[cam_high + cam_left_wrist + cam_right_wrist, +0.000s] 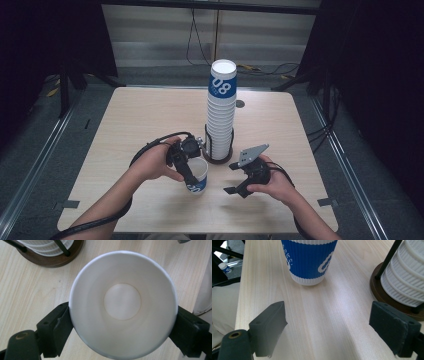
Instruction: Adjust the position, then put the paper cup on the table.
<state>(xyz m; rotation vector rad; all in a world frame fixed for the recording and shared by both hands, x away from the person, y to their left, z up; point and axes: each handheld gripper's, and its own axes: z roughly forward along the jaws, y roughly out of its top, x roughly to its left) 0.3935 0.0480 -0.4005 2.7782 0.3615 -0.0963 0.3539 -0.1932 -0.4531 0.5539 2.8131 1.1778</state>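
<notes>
Left gripper view: left gripper (122,325) jaws pinch the paper cup (123,307) at centre frame, apparently standing on the desk (30,287); right gripper (328,327) jaws spread, empty; a harder squeeze could buckle the thin wall.

The cup (197,176) is white with a blue ribbed band; the table (140,120) pale woodgrain; the stack's base (53,261) dark brown.

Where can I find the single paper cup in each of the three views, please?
High view: the single cup stands at lower centre, in the left gripper.
Left gripper view: seen from above, its open mouth between the black jaws.
Right gripper view: its blue sleeve at top centre.
Shared landmark: the cup stack's brown base.
</notes>
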